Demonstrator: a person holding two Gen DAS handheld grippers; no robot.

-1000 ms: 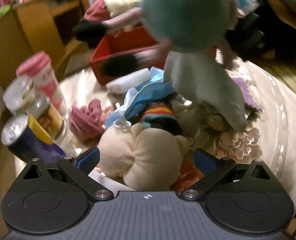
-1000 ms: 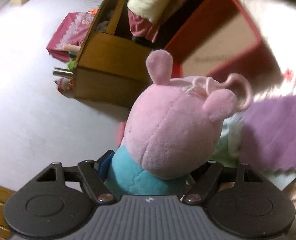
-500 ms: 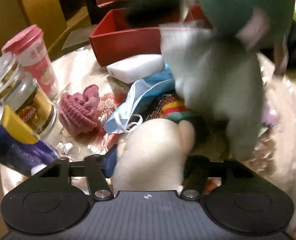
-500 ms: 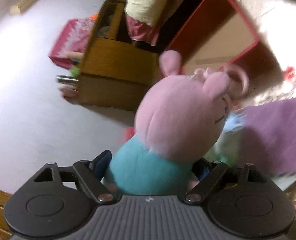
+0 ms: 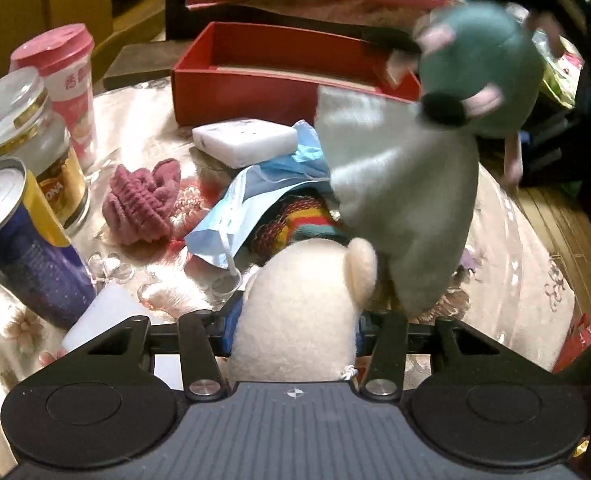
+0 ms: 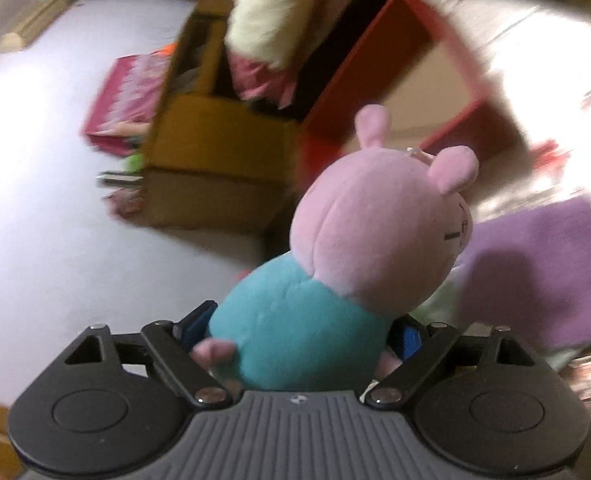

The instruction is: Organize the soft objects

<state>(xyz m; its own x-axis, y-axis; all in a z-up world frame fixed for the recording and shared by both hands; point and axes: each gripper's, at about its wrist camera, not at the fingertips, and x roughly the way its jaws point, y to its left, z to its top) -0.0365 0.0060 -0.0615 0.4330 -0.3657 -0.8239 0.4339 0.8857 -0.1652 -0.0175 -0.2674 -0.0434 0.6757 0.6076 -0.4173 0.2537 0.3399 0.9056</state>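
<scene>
The cream plush toy point(image 5: 295, 312) sits clamped in my left gripper point(image 5: 295, 324), whose jaws have just closed on it, above the cluttered table point(image 5: 515, 264). My right gripper point(image 6: 301, 334), its jaws just widening, flanks the pink pig plush in a teal shirt point(image 6: 351, 268); whether it presses I cannot tell. The red open box point(image 5: 255, 84) lies beyond.

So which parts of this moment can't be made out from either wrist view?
- Left wrist: the cream plush hides the left gripper pads and its own lower half.
- Left wrist: the green-headed plush is motion-blurred; what carries it is cut off at the top edge.
- Right wrist: the pink pig plush covers the right gripper pads, so contact is unclear.
- Right wrist: the red box is blurred.
</scene>
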